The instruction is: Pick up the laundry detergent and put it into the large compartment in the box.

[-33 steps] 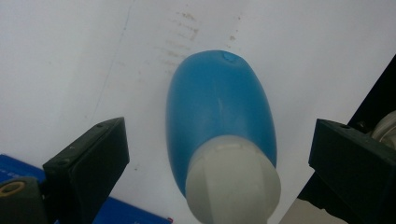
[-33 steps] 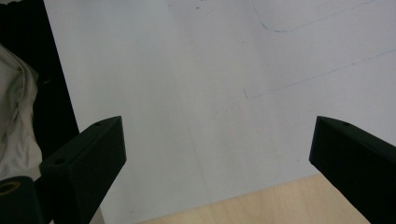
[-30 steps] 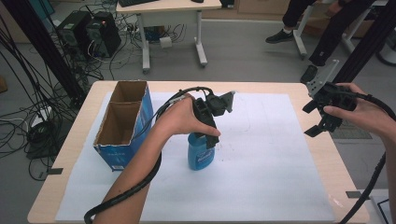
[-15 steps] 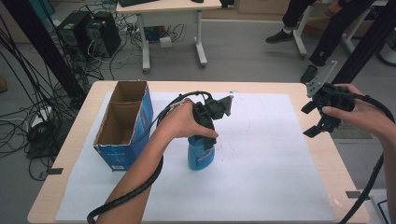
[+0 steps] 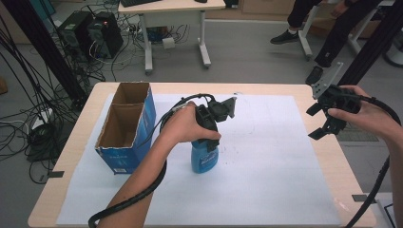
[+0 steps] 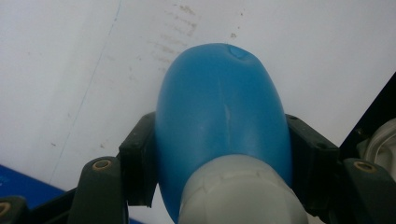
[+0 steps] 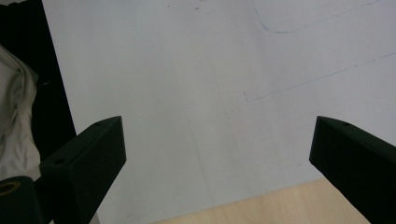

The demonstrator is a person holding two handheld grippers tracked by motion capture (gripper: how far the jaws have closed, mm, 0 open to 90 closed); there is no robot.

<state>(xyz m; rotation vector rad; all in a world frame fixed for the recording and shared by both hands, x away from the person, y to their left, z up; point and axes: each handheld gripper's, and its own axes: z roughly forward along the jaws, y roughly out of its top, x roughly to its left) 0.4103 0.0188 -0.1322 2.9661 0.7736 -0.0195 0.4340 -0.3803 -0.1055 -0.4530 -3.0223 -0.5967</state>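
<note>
Two handheld grippers in play. Left gripper (image 5: 209,142) points straight down over the blue plastic bottle with a white cap (image 5: 204,159), hand wrapped over the top of the gripper body, wrist bent, forearm running up from the bottom edge in the high view with the black cable (image 5: 128,202) looped beneath it. Its jaws have just been closing and now clamp the bottle's shoulders on both sides; left gripper view shows the pads (image 6: 137,163) pressed against the blue body just below the cap. Bottle stands upright on the white paper sheet (image 5: 266,180) covering the wooden table (image 5: 62,190), near the open blue cardboard box (image 5: 124,130) but apart from it. Right gripper (image 5: 325,124) hovers above the table's right edge, hand gripping from behind, jaws spread wide with nothing between them.
</note>
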